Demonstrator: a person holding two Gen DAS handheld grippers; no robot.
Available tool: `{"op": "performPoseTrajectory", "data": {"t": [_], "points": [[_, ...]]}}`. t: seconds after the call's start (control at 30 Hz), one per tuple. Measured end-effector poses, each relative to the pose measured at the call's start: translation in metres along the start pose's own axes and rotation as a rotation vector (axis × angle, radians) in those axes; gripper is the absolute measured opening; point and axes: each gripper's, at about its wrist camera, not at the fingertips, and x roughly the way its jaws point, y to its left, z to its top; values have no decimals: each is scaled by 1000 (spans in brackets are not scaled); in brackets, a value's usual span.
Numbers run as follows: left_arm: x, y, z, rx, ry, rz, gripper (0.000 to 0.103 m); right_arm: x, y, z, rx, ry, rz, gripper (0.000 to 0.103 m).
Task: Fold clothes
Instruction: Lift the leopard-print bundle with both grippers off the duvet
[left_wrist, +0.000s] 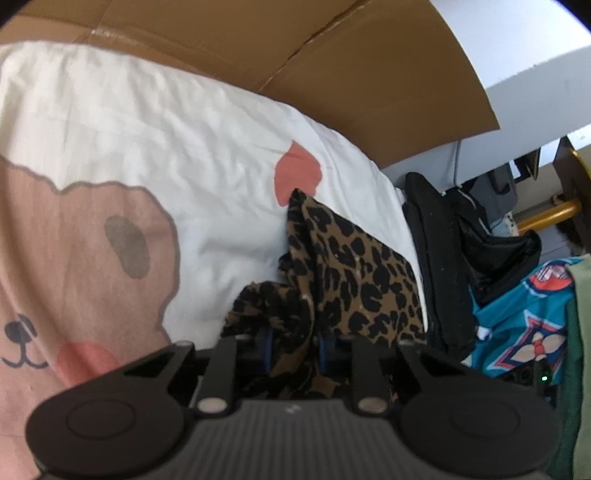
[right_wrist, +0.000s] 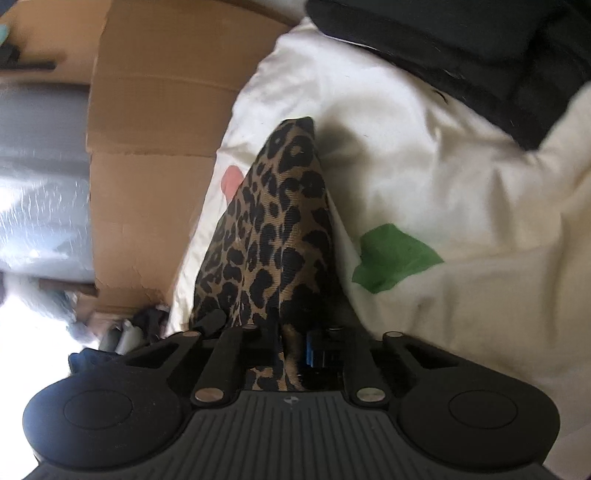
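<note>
A leopard-print garment (left_wrist: 351, 273) hangs over a white bedsheet (left_wrist: 166, 140) printed with a pink bear. My left gripper (left_wrist: 295, 347) is shut on a bunched edge of it, and the cloth drapes forward and right from the jaws. In the right wrist view the same leopard-print garment (right_wrist: 273, 229) rises in a taut ridge away from my right gripper (right_wrist: 291, 350), which is shut on another edge of it. The white sheet (right_wrist: 443, 166) lies beneath. The fingertips of both grippers are buried in cloth.
A cardboard sheet (left_wrist: 332, 55) stands behind the bed and also shows in the right wrist view (right_wrist: 147, 147). Black clothing (left_wrist: 443, 258) and a teal printed garment (left_wrist: 524, 325) lie to the right. Black fabric (right_wrist: 461, 48) lies at the sheet's far edge. A green patch (right_wrist: 391, 258) is printed on the sheet.
</note>
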Motion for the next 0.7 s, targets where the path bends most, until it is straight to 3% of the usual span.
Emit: {"op": "performPoseTrajectory", "data": {"t": [0.5, 0.7], "points": [[-26, -26, -6, 34, -63, 40, 19, -17, 29, -1, -132, -24, -53, 5], [-44, -44, -6, 44, -109, 19, 18, -36, 52, -2, -181, -90, -44, 5]]}}
